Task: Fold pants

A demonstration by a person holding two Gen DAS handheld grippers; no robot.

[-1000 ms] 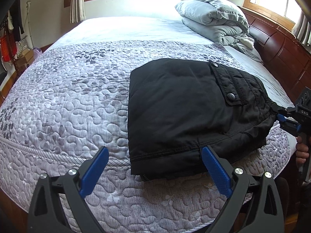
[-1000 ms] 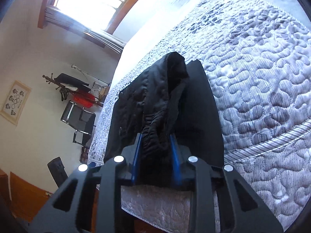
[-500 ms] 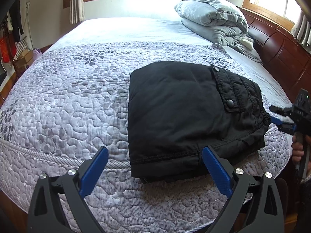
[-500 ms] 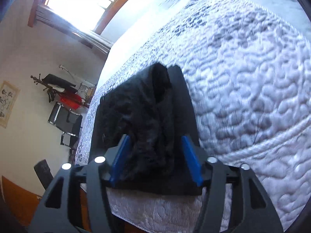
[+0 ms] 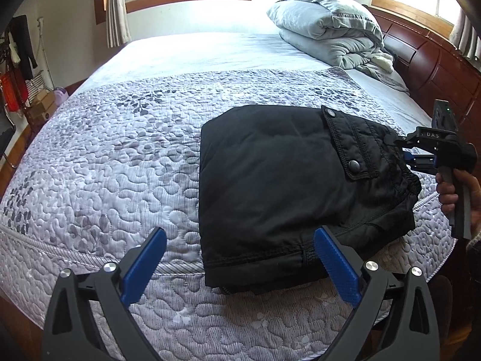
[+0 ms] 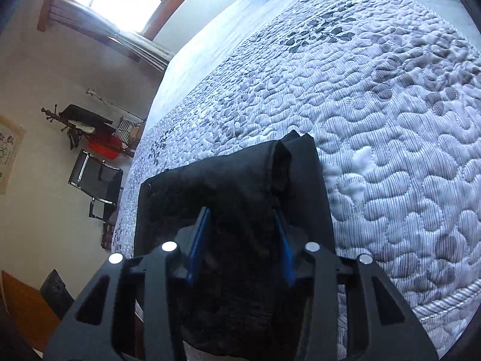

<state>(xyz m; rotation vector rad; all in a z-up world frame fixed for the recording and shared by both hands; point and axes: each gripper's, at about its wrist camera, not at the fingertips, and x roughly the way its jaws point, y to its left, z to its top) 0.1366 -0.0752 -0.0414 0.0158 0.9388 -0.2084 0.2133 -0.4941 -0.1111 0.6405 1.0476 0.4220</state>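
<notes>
The black pants lie folded into a thick rectangle near the front right corner of the quilted bed, a snap pocket flap on top. My left gripper is open and empty, hovering at the pants' near left edge. My right gripper shows in the left wrist view at the pants' right end. Its jaws are open around the bunched waistband, blue pads on either side.
A folded grey duvet lies at the head of the bed by the dark wooden headboard. A coat rack and black chair stand by the wall. The bed's front edge is just under my left gripper.
My right gripper opened from shut on the waistband, letting the fabric settle, and now sits lower and closer against the pants' end. The left gripper barely moved.
</notes>
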